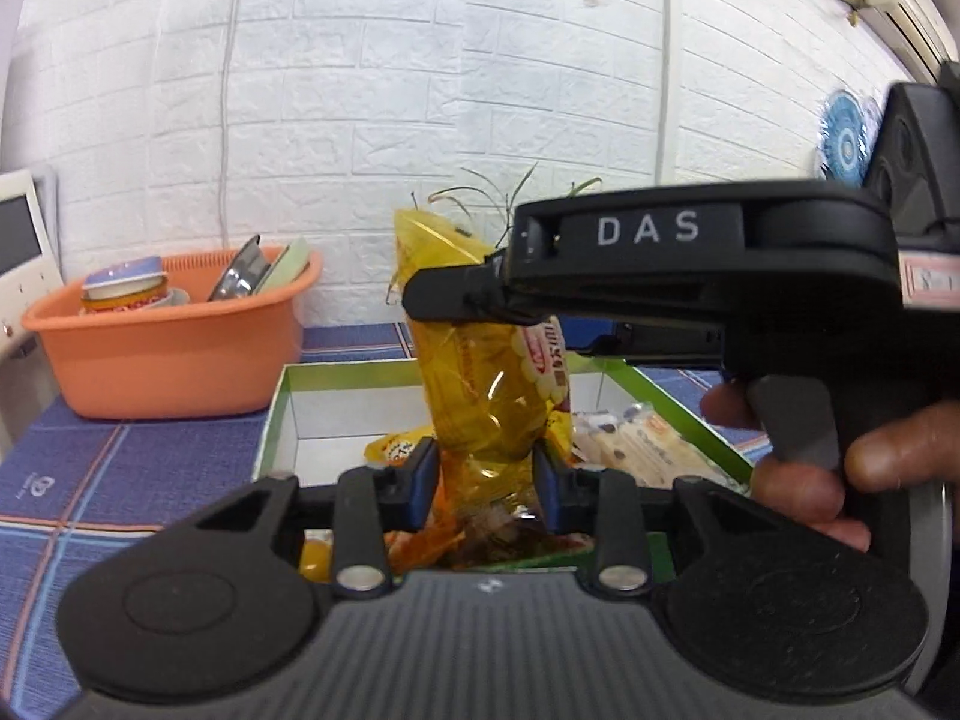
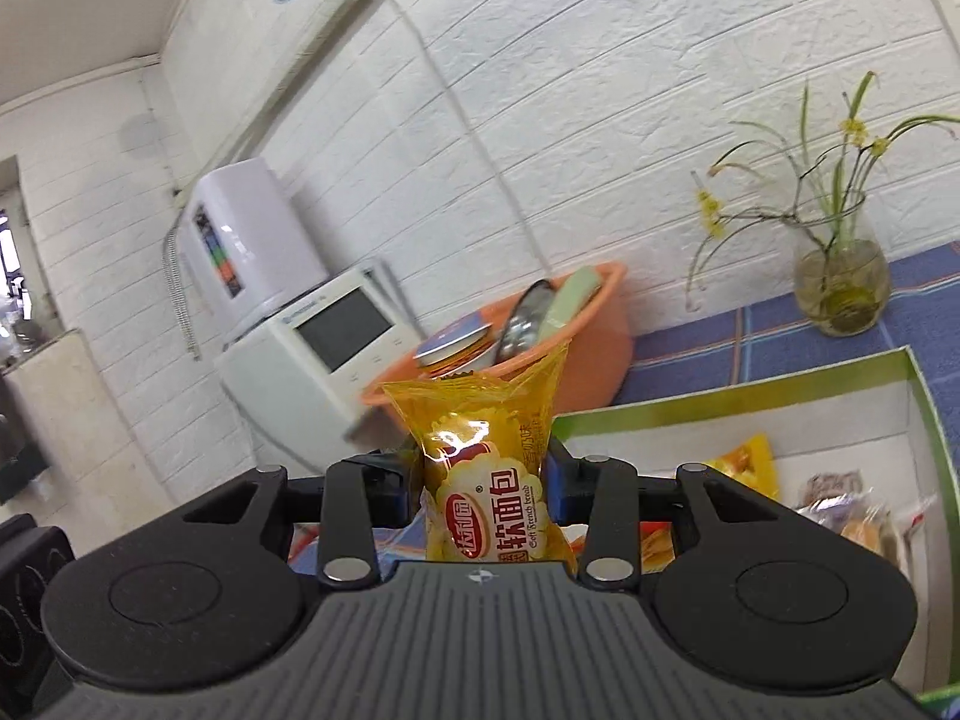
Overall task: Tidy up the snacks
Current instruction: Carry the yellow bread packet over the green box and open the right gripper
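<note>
The yellow snack packet (image 2: pixel 489 480) is seen nearest in both wrist views: a glossy, translucent yellow wrapper with a red-and-white label, Chinese print and the words "Soft French bread" (small, just legible in the right view). It is pinched to a waist where it is gripped, and its crimped top edge flares above. One such packet is counted, held at two places.

The left hand-held gripper (image 1: pixel 486 480) is closed on the packet's lower end, the blue pads pressing the wrapper from both sides. The right hand-held gripper (image 2: pixel 483 480) is likewise clamped on the packet; in the left view its black fingers (image 1: pixel 456 297) are seen reaching in from the right across the packet's upper part, with the person's hand (image 1: pixel 828 468) on the handle. The packet is thus held upright in the air, above the near side of the box.

Beyond, an open white box with a green rim (image 1: pixel 336 369) sits on the blue checked surface (image 1: pixel 120 456). Several wrapped snacks lie inside it (an orange-yellow one (image 2: pixel 741 459) and pale ones (image 1: pixel 636 444); an exact count cannot be made).

Farther back, one orange basin (image 1: pixel 174 354) holding dishes, one glass vase of yellow flowers (image 2: pixel 840 282) and one white appliance (image 2: pixel 324 348) stand before the white brick wall (image 1: pixel 360 90).
</note>
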Demonstrator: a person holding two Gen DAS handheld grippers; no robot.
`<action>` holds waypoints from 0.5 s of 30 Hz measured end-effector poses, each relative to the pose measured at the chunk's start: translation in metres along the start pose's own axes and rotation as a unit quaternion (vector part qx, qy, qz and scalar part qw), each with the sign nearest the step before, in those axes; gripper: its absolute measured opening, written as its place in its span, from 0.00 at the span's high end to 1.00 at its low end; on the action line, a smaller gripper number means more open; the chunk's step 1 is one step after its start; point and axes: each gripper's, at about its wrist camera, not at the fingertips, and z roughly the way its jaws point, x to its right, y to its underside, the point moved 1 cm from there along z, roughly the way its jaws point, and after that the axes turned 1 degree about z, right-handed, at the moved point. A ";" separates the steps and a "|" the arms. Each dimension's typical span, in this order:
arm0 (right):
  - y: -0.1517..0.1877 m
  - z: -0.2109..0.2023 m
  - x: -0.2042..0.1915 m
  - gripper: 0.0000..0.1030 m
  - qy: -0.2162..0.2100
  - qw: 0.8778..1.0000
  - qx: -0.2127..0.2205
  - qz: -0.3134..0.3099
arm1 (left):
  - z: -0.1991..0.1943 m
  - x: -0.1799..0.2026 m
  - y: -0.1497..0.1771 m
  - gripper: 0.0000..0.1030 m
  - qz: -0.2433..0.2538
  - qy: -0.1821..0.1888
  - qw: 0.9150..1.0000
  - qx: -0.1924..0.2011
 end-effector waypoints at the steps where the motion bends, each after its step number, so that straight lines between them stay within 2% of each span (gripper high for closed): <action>1: 0.001 0.001 0.003 0.34 0.006 1.000 0.012 0.003 | 0.005 0.001 -0.001 0.67 -0.008 -0.003 1.000 0.001; 2: 0.001 0.001 0.006 0.31 0.012 1.000 0.026 0.007 | 0.012 0.001 -0.002 0.66 -0.013 -0.006 1.000 0.003; 4: 0.002 0.000 0.012 0.28 0.025 0.998 0.052 0.017 | 0.021 0.005 -0.004 0.55 -0.014 -0.026 1.000 0.010; 7: -0.001 -0.001 0.018 0.00 0.046 0.998 0.047 0.022 | 0.026 0.009 -0.004 0.44 -0.008 -0.057 0.998 0.027; 9: -0.001 -0.005 0.021 0.00 0.052 0.997 0.054 0.021 | 0.025 0.011 -0.005 0.38 0.005 -0.074 0.997 0.026; 13: -0.002 -0.011 0.021 0.00 0.080 0.994 0.066 0.018 | 0.020 0.003 -0.007 0.31 -0.007 -0.097 0.995 0.028; 14: -0.002 -0.012 0.020 0.00 0.090 0.994 0.065 0.019 | 0.019 0.001 -0.008 0.26 -0.009 -0.106 0.994 0.028; 15: -0.002 -0.013 0.019 0.00 0.103 0.993 0.061 0.018 | 0.018 0.001 -0.008 0.15 -0.012 -0.114 0.993 0.029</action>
